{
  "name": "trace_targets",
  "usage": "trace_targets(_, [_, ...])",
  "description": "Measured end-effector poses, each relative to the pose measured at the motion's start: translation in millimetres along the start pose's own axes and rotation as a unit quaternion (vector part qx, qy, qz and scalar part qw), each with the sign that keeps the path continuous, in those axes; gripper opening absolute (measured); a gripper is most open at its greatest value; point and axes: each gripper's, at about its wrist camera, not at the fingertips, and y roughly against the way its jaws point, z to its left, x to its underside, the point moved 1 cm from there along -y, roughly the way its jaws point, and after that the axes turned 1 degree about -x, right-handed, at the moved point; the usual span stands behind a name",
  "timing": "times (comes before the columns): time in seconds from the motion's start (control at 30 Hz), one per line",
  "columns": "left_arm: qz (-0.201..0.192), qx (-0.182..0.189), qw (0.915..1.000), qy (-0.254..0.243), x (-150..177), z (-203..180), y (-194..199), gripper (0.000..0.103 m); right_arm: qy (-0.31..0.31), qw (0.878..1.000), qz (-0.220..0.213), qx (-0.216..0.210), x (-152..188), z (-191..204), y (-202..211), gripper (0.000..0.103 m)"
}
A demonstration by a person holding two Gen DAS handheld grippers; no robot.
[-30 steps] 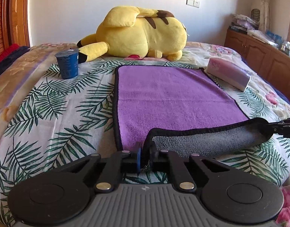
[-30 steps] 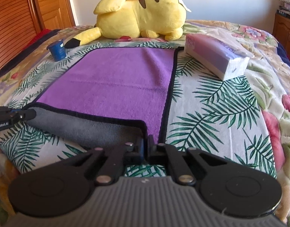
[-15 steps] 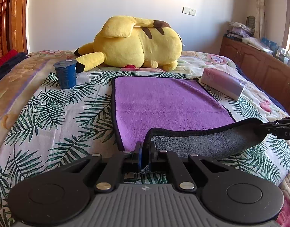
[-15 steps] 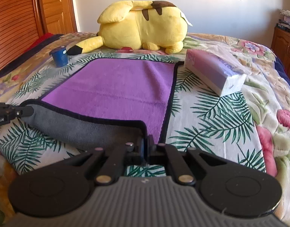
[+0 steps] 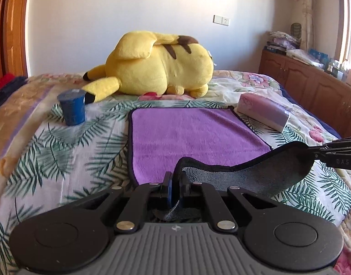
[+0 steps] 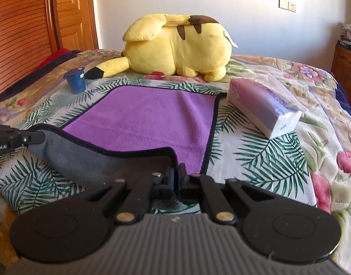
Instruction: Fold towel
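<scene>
A purple towel (image 5: 193, 135) with a grey underside and dark trim lies on the bed; it also shows in the right wrist view (image 6: 148, 123). Its near edge is lifted and turned up, showing the grey side (image 5: 251, 176). My left gripper (image 5: 175, 183) is shut on the towel's near left corner. My right gripper (image 6: 176, 174) is shut on the near right corner. The right gripper's tip shows at the right of the left wrist view (image 5: 331, 153), and the left gripper's tip at the left of the right wrist view (image 6: 17, 137).
A yellow plush toy (image 5: 157, 66) lies beyond the towel's far edge. A blue cup (image 5: 72, 107) stands at the far left. A tissue pack (image 5: 264, 110) lies by the towel's far right corner. Wooden cabinets (image 5: 312, 84) stand to the right.
Both grippers have risen and carried the towel's near edge higher and forward, away from the bed, so more grey underside hangs between them.
</scene>
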Motion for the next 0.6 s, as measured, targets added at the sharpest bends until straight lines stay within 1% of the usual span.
trace_targets(0.27, [-0.014,0.01,0.9994,-0.03,-20.2,-5.6,-4.9,0.0,0.015,1.0,-0.017,-0.001,-15.0,-2.6,-2.0,0.003])
trace_targets(0.43, [-0.038,0.003,0.9984,-0.041,-35.9,-3.2,-7.4,0.0,0.028,0.999,-0.03,-0.003,-27.6,-2.9,-5.2,0.003])
trace_targets(0.6, [-0.046,-0.003,0.9971,-0.061,-51.7,0.8,-15.3,0.0,0.039,0.998,-0.045,-0.003,-43.8,-4.9,-9.2,0.003])
